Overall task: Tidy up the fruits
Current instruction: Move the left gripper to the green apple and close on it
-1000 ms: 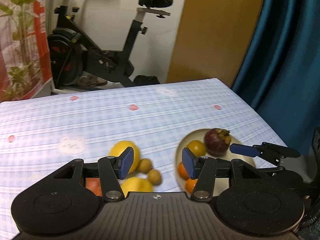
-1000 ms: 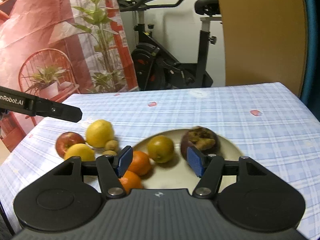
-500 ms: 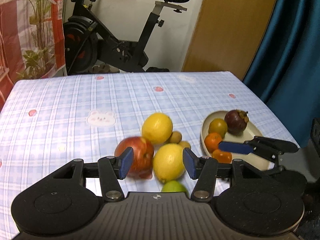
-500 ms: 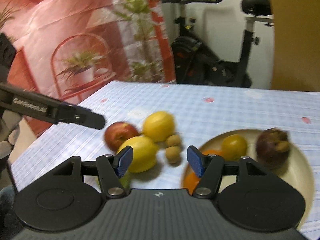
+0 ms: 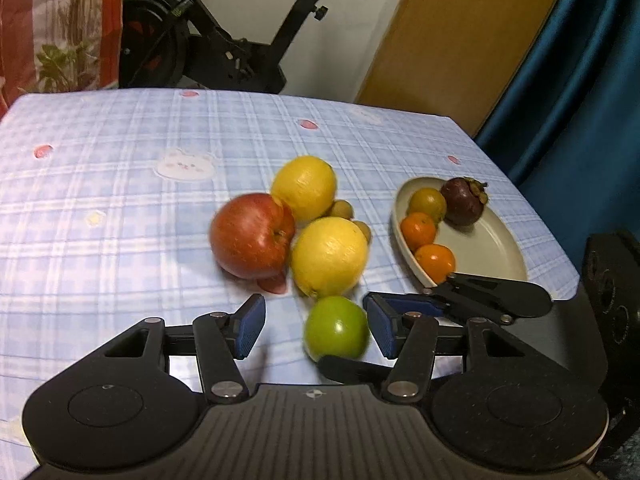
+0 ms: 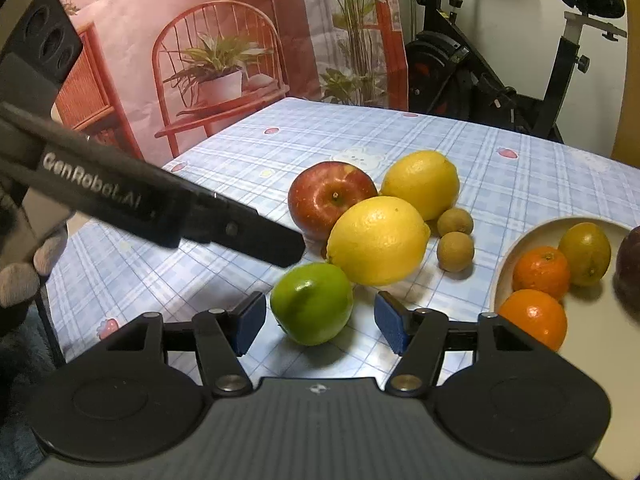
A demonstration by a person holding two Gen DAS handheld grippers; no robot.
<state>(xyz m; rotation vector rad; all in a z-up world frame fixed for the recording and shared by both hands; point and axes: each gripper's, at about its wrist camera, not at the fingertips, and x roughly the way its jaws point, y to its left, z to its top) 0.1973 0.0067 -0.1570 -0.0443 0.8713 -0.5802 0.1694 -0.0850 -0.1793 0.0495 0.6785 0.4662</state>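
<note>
A green apple (image 5: 336, 330) lies on the checked tablecloth, in front of a red apple (image 5: 252, 236) and two lemons (image 5: 328, 256). My left gripper (image 5: 316, 328) is around it with its jaws opening; the apple sits near the right pad, with a gap on the left. From the other side, my right gripper (image 6: 320, 328) stands open with the same green apple (image 6: 312, 304) between its fingertips, unpressed. A finger (image 6: 240, 232) of the left gripper crosses that view. The beige plate (image 5: 492, 248) to the right holds two oranges, a yellowish citrus and a mangosteen (image 5: 462, 200).
Two small brown fruits (image 6: 456, 240) lie between the lemons and the plate. The plate is close to the table's right edge, by a blue curtain (image 5: 580, 80). An exercise bike (image 5: 224, 40) stands behind the table. A gloved hand (image 6: 16, 280) holds the left gripper.
Both grippers swung left from the plate to the loose fruit and sank toward the table. The green apple came into view and now lies between both pairs of fingers.
</note>
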